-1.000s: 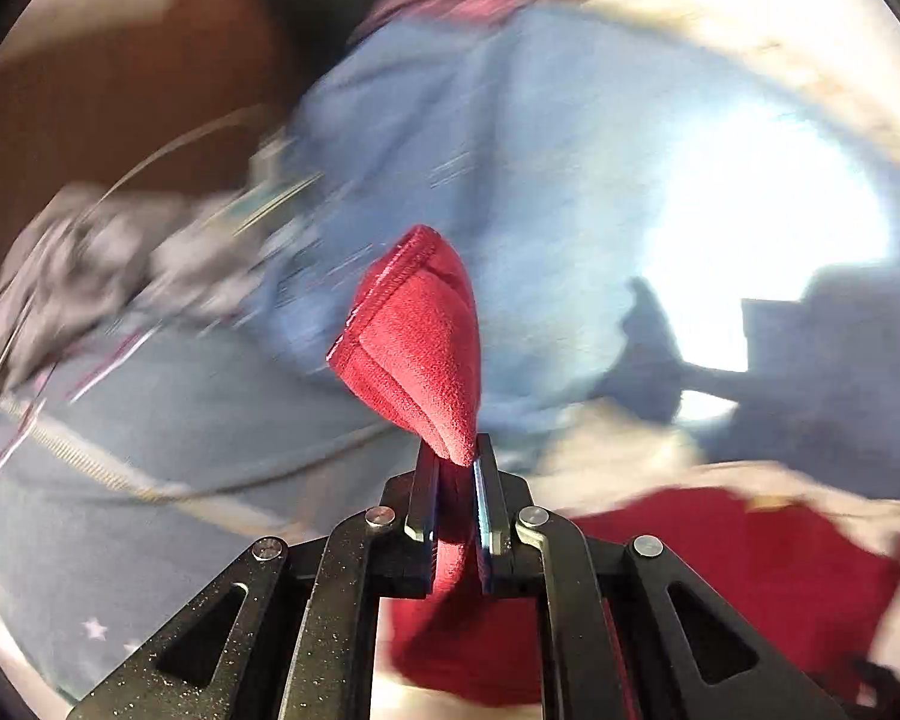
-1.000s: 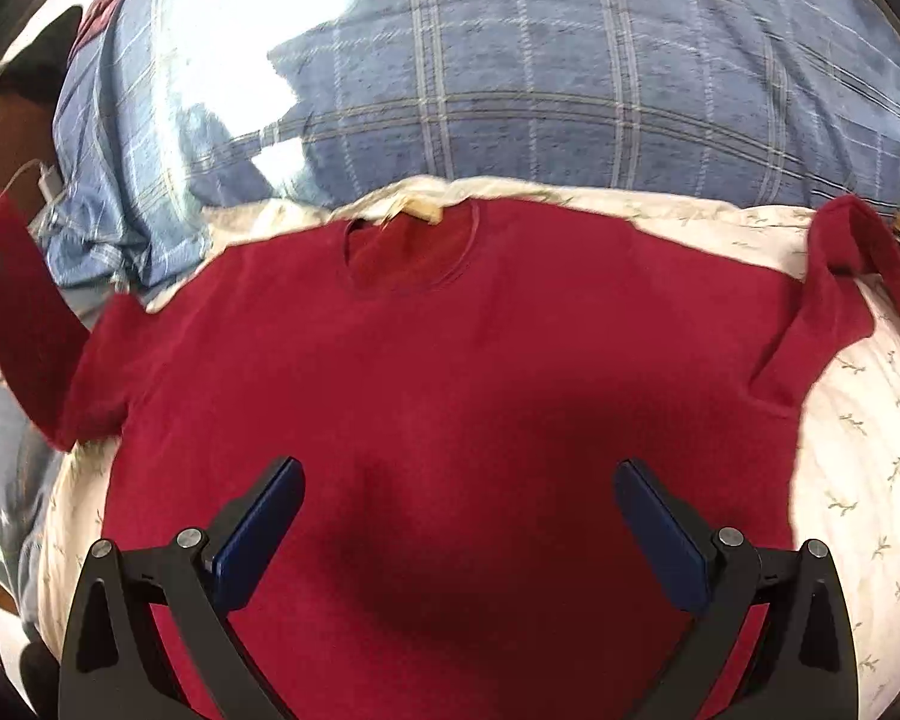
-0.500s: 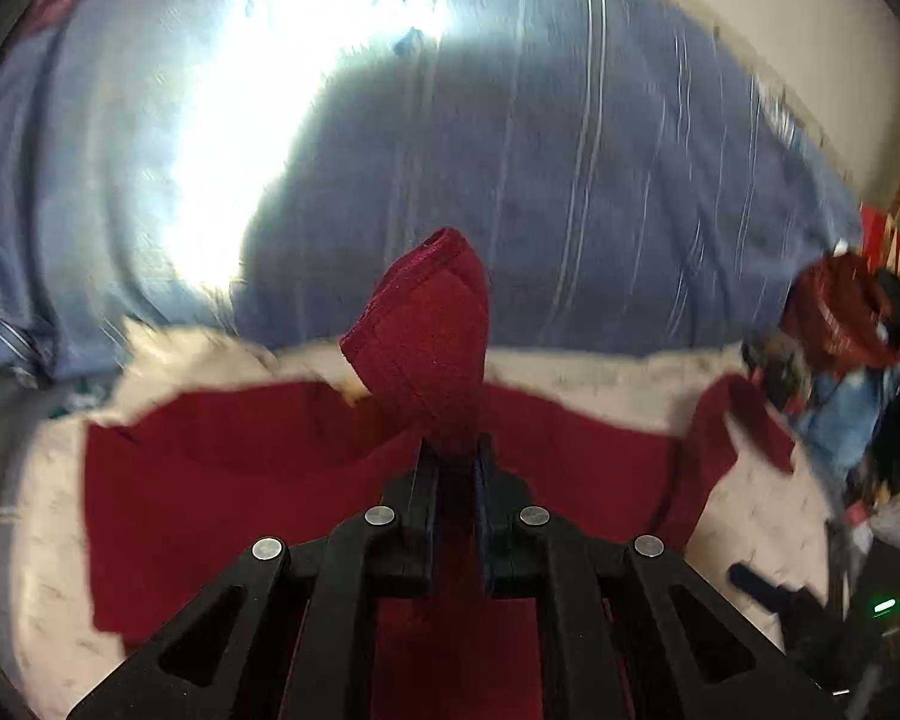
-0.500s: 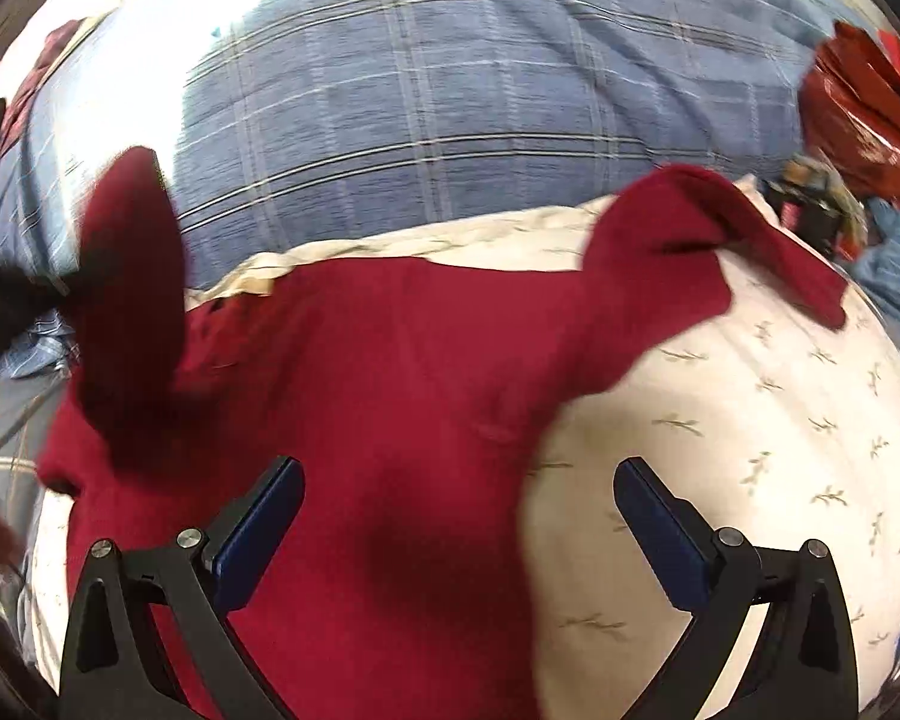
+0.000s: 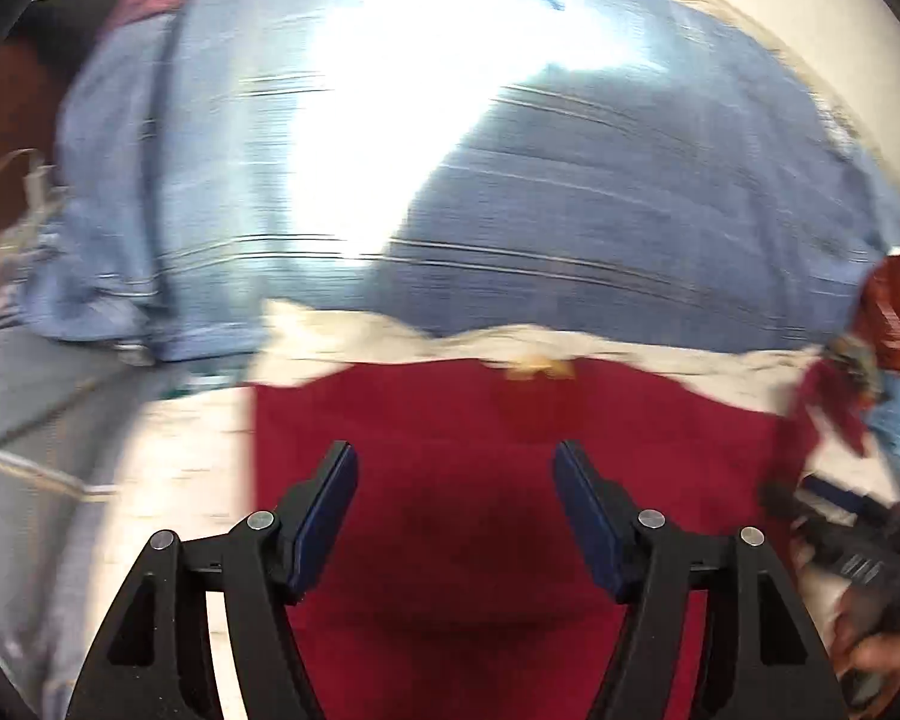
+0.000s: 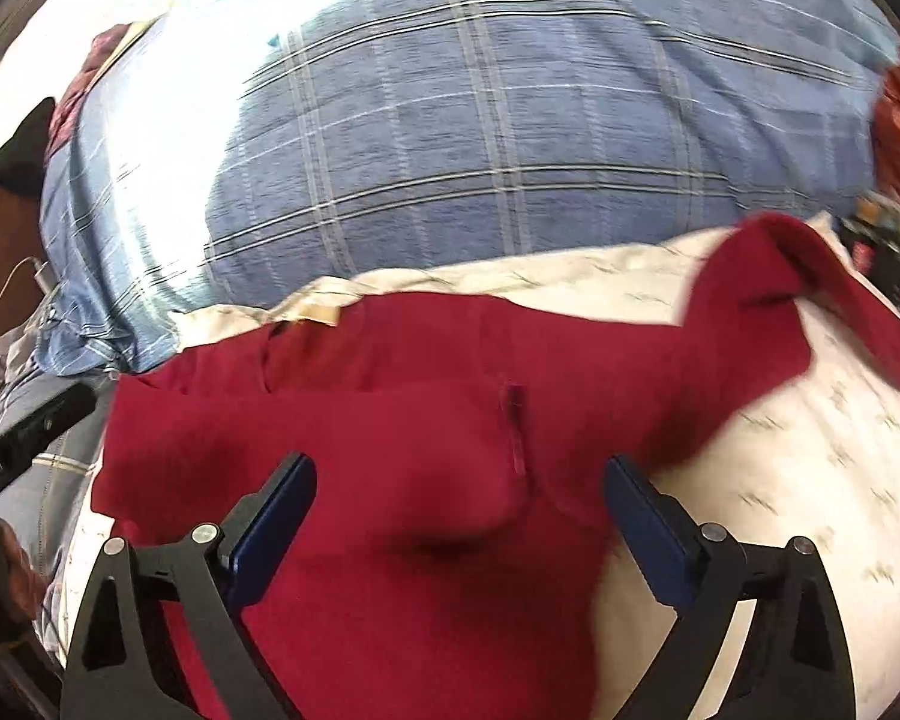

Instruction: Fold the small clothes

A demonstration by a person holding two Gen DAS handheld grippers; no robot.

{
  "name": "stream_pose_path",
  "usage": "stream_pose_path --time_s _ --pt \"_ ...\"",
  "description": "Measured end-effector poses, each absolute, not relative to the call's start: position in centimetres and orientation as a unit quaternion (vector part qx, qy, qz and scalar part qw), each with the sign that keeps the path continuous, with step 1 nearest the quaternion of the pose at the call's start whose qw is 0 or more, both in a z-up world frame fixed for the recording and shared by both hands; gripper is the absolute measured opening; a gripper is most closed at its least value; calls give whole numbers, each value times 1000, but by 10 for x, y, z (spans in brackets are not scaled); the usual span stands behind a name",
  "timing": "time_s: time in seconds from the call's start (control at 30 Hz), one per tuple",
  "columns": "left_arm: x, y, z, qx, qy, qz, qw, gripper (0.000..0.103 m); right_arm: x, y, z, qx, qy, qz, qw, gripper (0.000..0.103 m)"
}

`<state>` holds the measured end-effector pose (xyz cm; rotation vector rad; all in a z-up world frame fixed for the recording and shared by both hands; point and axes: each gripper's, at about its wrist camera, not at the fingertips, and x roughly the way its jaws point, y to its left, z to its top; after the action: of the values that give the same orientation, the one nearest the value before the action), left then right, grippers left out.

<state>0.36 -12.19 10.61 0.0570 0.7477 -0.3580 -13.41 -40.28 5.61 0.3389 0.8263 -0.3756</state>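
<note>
Both grippers, left [image 5: 456,501] and right [image 6: 459,516], hover with jaws apart and empty over the red shirt [image 6: 390,462], which lies on a cream cloth [image 6: 810,480] with 1 sleeve [image 6: 768,294] out flat, presumably awaiting its fold.

Shirt [image 6: 426,480] on pillow [image 6: 780,480], blanket [image 6: 510,138] behind

You see hard light blowing out the blue plaid bedcover [image 6: 480,120] to white at upper left in both views. Your left wrist view is smeared sideways by motion blur; the right is sharper, softening toward its right edge. Fisheye bending bows everything, with black corners.
</note>
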Motion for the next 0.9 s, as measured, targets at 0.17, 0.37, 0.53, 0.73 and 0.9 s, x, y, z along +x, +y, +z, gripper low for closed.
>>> stream_pose_path --time_s 0.17,0.37,0.53,0.73,0.9 --pt "19 -98 64 34 410 -103 906 67 -104 -403 37 143 429 -207 868 95" --pt "40 -110 25 38 454 -79 886 68 -91 -405 14 90 460 -205 859 11" --pt "44 -118 23 42 446 -72 891 69 -98 -407 48 90 412 -197 885 5" --pt "45 -117 13 44 446 -68 891 68 -88 -421 35 76 429 -231 870 4" --pt "30 -113 32 47 432 -73 898 67 -106 -429 37 108 432 -250 860 11"
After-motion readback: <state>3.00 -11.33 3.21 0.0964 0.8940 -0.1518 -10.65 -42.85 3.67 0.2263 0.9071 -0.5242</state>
